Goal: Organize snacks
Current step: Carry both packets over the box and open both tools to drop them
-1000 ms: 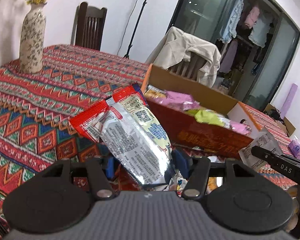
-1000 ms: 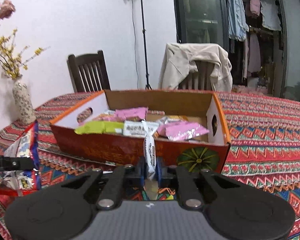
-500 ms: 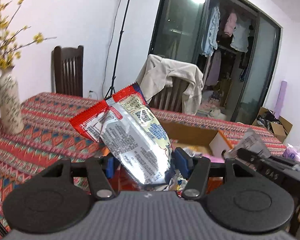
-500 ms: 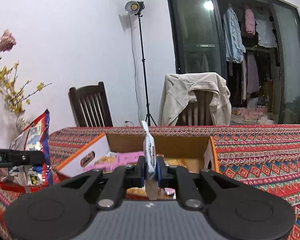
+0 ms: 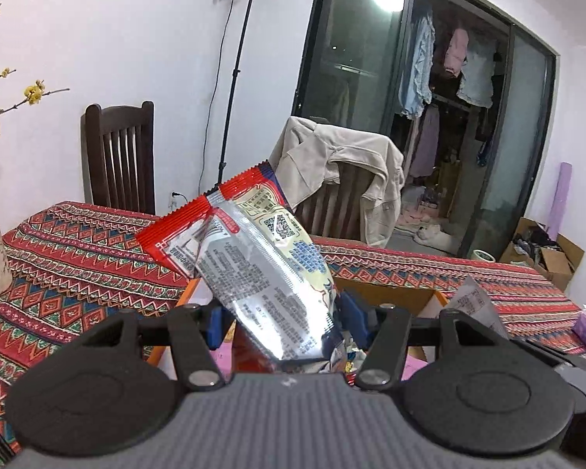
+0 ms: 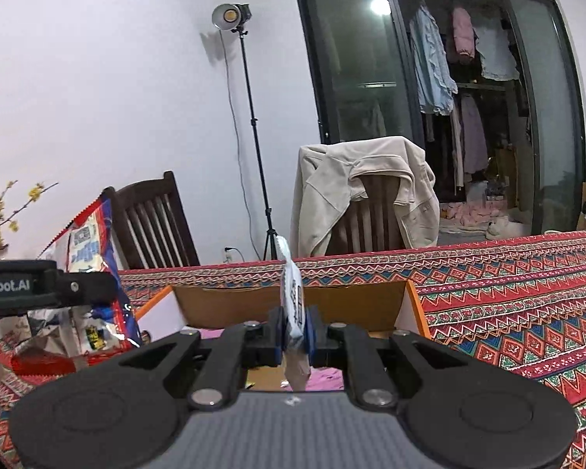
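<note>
Left wrist: left gripper (image 5: 283,322) is clamping a red-and-silver snack bag (image 5: 254,258), which is tilting up-left above the cardboard box (image 5: 390,293). Right wrist: right gripper (image 6: 295,330) is pinching a thin white packet (image 6: 291,293) edge-on, standing upright over the box's near wall.

**Open air over the box, walls below**

Ahead of the right tool (image 6: 293,330) the cardboard box (image 6: 293,301) lies open-topped; its far wall and orange side flaps bound the way in. To its left the left tool (image 5: 281,320) and its big silver-and-red snack bag (image 5: 254,265) crowd that side. To its right the patterned worktop (image 6: 508,285) runs bare. Beyond stand two chairs (image 6: 156,226).
</note>
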`<act>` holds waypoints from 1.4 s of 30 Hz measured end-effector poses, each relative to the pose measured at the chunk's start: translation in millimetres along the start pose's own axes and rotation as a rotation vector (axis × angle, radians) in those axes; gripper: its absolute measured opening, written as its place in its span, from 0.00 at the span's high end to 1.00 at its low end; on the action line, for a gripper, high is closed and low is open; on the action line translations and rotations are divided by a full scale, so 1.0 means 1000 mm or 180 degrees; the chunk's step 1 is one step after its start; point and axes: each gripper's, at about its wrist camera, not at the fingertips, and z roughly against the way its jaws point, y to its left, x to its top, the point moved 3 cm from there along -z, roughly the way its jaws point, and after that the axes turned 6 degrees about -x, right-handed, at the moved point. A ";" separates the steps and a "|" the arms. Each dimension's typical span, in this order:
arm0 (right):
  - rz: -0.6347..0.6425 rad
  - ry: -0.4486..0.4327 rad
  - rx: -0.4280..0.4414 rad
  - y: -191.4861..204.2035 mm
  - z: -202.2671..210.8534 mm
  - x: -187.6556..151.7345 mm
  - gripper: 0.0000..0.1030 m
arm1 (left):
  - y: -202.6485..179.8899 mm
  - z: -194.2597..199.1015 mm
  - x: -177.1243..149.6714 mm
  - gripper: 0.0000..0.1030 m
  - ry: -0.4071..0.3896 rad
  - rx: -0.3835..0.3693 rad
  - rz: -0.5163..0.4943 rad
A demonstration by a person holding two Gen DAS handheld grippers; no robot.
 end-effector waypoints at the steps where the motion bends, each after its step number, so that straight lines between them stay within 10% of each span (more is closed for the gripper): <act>1: 0.0001 0.0003 -0.0011 0.000 -0.002 -0.004 0.89 | 0.001 -0.006 -0.001 0.42 0.0001 0.0006 0.0007; 16: -0.0009 0.0170 0.0012 -0.008 -0.020 -0.031 0.82 | 0.016 -0.040 -0.031 0.30 0.0087 -0.0082 0.0118; 19: 0.0013 0.0182 0.0021 -0.010 -0.018 -0.034 0.50 | 0.018 -0.031 -0.033 0.01 0.0011 -0.0101 0.0139; 24: 0.0043 0.0093 -0.0034 -0.009 -0.010 -0.034 0.07 | 0.017 -0.016 -0.031 0.00 -0.0092 -0.0103 0.0147; 42: 0.0339 0.0113 -0.0183 -0.008 0.069 -0.039 0.00 | 0.044 0.070 -0.033 0.00 -0.0009 0.0011 0.0194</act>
